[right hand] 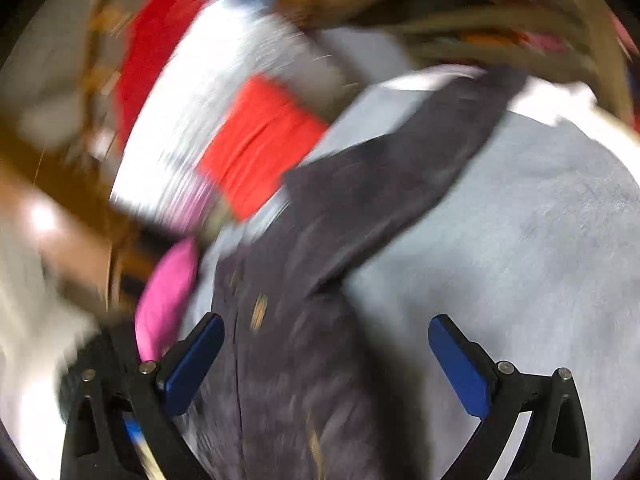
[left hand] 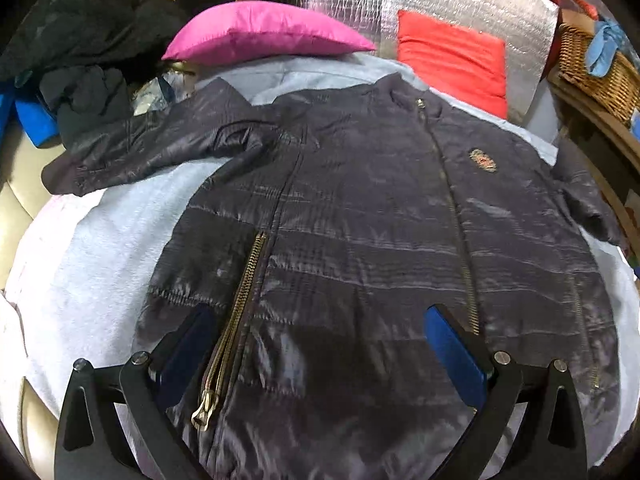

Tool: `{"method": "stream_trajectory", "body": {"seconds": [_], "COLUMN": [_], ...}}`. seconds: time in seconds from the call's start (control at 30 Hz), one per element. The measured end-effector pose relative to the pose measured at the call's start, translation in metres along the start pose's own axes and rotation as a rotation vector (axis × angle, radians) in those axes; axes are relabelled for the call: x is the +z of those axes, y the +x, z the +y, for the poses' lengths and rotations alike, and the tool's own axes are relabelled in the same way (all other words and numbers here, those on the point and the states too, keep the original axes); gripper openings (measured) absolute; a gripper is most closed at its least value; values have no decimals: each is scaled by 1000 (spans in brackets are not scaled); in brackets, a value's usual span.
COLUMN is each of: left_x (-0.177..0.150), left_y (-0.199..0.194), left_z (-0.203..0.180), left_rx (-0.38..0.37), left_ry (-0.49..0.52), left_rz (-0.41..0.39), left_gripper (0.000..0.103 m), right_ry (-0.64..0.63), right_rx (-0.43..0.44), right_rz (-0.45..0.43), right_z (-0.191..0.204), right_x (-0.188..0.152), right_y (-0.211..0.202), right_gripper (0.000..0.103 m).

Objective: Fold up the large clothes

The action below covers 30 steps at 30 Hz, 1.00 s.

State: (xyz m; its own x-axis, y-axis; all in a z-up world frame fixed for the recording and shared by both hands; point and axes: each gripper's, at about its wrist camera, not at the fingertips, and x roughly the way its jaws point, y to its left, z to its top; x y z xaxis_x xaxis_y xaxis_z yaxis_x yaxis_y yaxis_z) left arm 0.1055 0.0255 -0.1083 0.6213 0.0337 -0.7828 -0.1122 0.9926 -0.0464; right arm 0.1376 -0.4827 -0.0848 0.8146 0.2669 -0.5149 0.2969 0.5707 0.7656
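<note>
The dark quilted jacket (left hand: 360,220) is lying spread front-up across the frame's centre on the pale sheet (left hand: 100,240). Left gripper (left hand: 320,344) and right gripper (right hand: 326,356) are both gaping, empty. Judgement: the sleeve (right hand: 400,184) should be pinched near its cuff and carried flat inward.

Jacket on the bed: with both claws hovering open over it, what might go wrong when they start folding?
1. The jacket looks shiny and slick, so it may slip from the left claw.
2. The open zipper lies between the left claw's fingers and could snag.
3. The right wrist view is blurred, so the right claw is likely moving fast and may miss the sleeve.
</note>
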Motion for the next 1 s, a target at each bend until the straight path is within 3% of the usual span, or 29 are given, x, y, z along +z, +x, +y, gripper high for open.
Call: {"method": "stream_trajectory", "body": {"seconds": [0.13,0.37,0.43,0.5,0.57,0.6,0.63,0.7,0.8,0.9,1.0], "left_x": [2,4,3,1,0,-1,-1,-1,-1,-1,1], "left_y": [15,36,43,49,52,53,53,54,55,52,48], "left_z": [5,11,12,14,15,15,15,15,16,18,22], "left_rx": [10,8,8,5,9,10,10,6,-1,-15,-37], "left_ry": [1,4,2,-6,-6,-6,-4,-2,-5,-17,-38], "left_rz": [-7,-5,11,24,28,29,28,24,20,18,25], "left_gripper": [103,103,103,103,103,103,103,103,103,103,103], "right_ry": [236,346,327,330,311,295,274,149,-98,-282,-546], "right_rx": [9,-46,-47,-63,-116,-172,-208,-288,-361,-343,-256], "right_rz": [-40,-107,-114,-89,-58,-27,-21,-42,-118,-202,-278], "right_z": [-59,-97,-97,-93,-92,-91,-89,-64,5,80,192], "right_x": [58,116,125,133,140,144,144,149,150,146,109], "right_y": [27,66,73,81,91,97,97,94,81,64,47], "right_gripper": [99,91,78,71,46,22,15,8,8,8,8]}}
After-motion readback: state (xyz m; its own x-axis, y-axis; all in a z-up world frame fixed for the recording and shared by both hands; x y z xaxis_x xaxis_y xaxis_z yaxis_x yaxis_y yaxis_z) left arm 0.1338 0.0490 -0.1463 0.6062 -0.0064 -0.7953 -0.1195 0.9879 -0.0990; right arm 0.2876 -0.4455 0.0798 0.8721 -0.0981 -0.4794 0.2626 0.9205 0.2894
